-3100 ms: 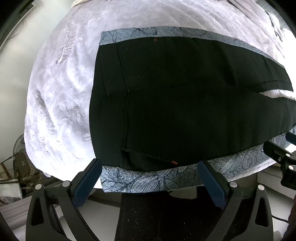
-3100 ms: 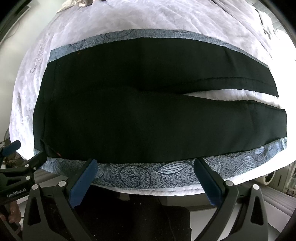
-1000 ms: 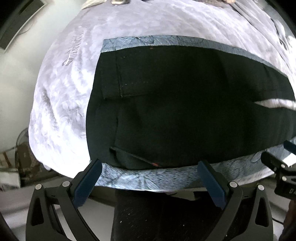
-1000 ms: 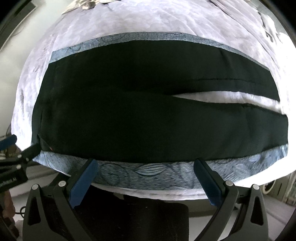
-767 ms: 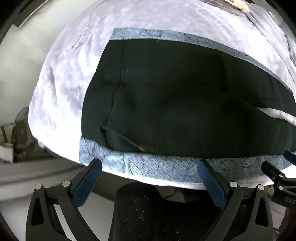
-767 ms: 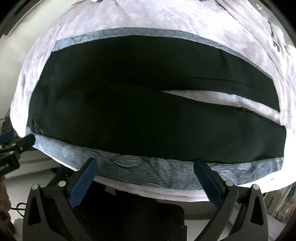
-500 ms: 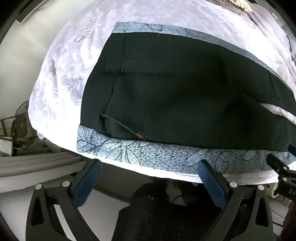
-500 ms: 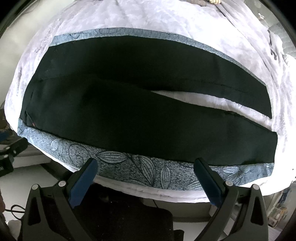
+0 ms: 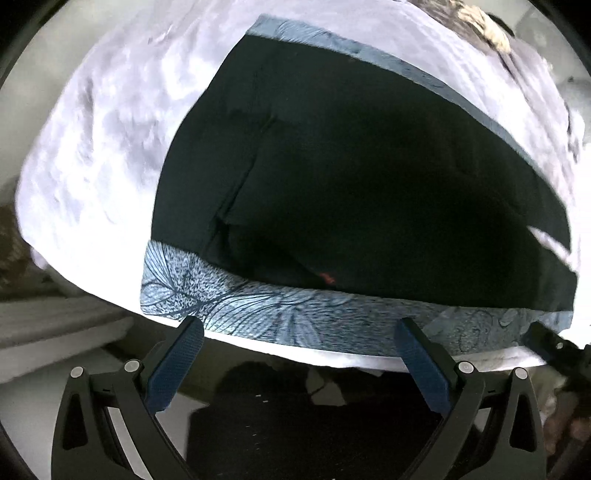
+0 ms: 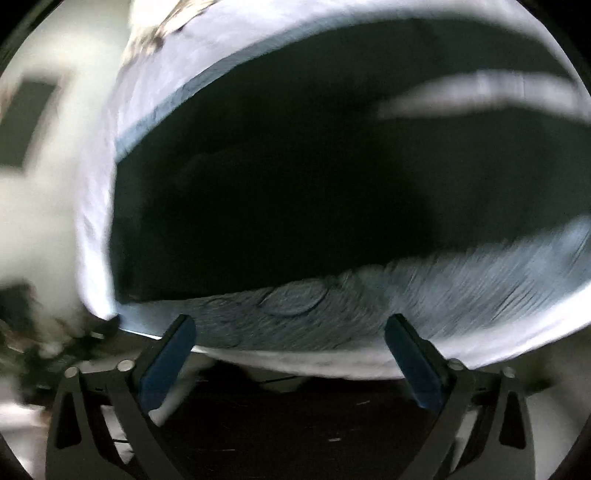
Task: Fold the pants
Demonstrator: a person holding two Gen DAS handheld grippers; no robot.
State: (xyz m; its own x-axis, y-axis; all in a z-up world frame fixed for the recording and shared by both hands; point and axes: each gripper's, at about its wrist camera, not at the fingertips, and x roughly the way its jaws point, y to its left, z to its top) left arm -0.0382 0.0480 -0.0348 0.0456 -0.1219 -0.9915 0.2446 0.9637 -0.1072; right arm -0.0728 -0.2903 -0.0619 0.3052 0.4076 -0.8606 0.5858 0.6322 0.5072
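Observation:
The black pants (image 9: 351,177) lie flat on a bed, waist at the left, legs running right with a pale gap between them (image 9: 546,240). They rest on a blue leaf-patterned cloth (image 9: 258,302). My left gripper (image 9: 299,354) is open and empty, just short of the cloth's near edge below the waist. My right gripper (image 10: 288,350) is open and empty, also near that edge. Its view is blurred but shows the pants (image 10: 314,184) and the cloth (image 10: 369,306). The right gripper's tip shows at the left wrist view's right edge (image 9: 550,347).
The bed has a pale lilac quilted cover (image 9: 103,147) that drops off at the left and near edges. A dark floor or mat (image 9: 295,424) lies below the grippers. Rumpled bedding (image 9: 487,29) sits at the far right.
Both grippers have swung toward the left, waist end of the pants and come closer to the bed edge. The right wrist view is now motion-blurred. Both stay open.

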